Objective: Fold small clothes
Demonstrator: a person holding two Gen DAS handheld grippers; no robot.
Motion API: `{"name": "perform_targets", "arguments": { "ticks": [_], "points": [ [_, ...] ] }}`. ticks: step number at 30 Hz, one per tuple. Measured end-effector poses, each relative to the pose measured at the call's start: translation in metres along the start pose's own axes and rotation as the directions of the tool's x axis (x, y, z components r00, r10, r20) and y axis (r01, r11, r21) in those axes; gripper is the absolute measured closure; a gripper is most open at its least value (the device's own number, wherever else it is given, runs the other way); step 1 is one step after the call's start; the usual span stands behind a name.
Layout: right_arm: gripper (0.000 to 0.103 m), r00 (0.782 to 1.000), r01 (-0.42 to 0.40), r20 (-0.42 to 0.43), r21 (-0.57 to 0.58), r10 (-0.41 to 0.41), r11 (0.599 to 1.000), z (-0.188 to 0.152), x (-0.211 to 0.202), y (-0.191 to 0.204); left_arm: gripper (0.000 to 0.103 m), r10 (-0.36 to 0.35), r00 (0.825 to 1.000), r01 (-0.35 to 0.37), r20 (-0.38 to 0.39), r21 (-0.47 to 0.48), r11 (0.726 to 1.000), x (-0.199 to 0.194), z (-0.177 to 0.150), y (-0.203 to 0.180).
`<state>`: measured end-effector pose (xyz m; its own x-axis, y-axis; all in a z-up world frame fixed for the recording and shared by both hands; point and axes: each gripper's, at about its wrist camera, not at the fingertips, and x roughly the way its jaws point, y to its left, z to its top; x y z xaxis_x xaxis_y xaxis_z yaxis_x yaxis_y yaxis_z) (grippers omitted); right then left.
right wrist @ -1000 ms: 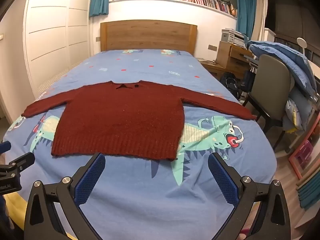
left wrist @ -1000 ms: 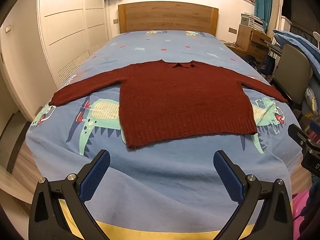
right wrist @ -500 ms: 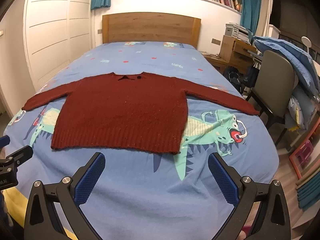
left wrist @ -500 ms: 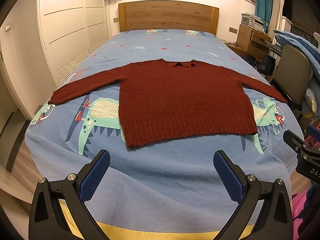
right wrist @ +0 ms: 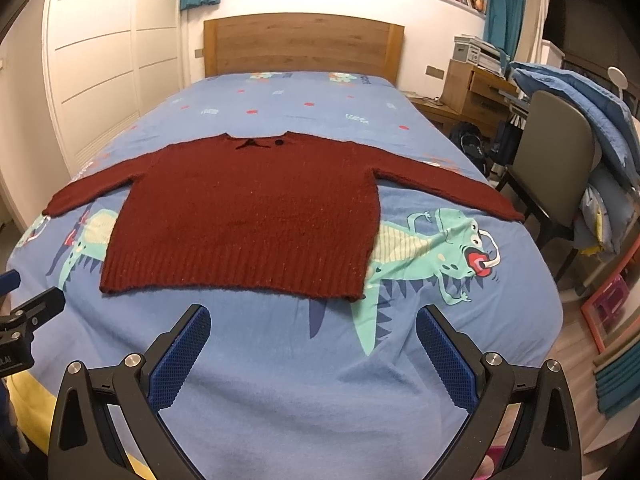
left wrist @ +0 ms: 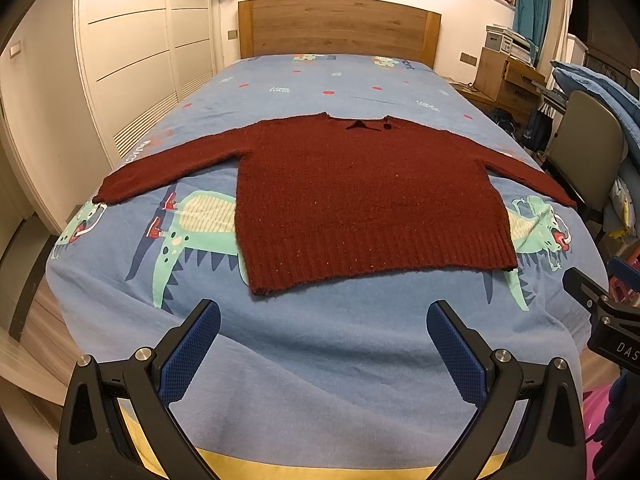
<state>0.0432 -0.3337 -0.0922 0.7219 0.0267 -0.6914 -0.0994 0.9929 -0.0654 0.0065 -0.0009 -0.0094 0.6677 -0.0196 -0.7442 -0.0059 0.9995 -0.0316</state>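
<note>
While nothing was yet gripped, left wrist view: left gripper (left wrist: 323, 336) fingers spread wide, empty, just short of sweater (left wrist: 360, 200) hem; lay flat on bed (left wrist: 320, 344), unfolded. Judged pre-grasp step; next likely needs a sleeve or hem corner pinched.

Right wrist view: right gripper (right wrist: 313, 342) likewise spread, empty. Collar toward headboard (right wrist: 300, 42), hem nearest; long axis sleeve to sleeve, crosswise.

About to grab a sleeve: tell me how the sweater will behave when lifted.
The sweater is a thick knit lying limp, so it will probably drape and sag. Its spread sleeves would likely trail. The ribbed hem may stretch.
</note>
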Motion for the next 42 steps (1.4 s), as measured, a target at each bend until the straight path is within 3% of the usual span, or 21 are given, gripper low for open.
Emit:
{"name": "perform_targets", "arguments": {
  "ticks": [26,42],
  "points": [
    [0.000,1.000,0.002,-0.014,-0.019,-0.002,1.000,0.002,0.007,0.002,0.001,-0.011,1.000,0.010,-0.021,-0.028,1.000,0.008,0.001,0.007],
    [0.000,0.998,0.001,-0.057,-0.033,-0.003,0.999,0.006,0.023,0.004,0.001,-0.015,0.997,0.010,-0.080,-0.059,0.998,0.026,0.007,0.015]
  ]
}}
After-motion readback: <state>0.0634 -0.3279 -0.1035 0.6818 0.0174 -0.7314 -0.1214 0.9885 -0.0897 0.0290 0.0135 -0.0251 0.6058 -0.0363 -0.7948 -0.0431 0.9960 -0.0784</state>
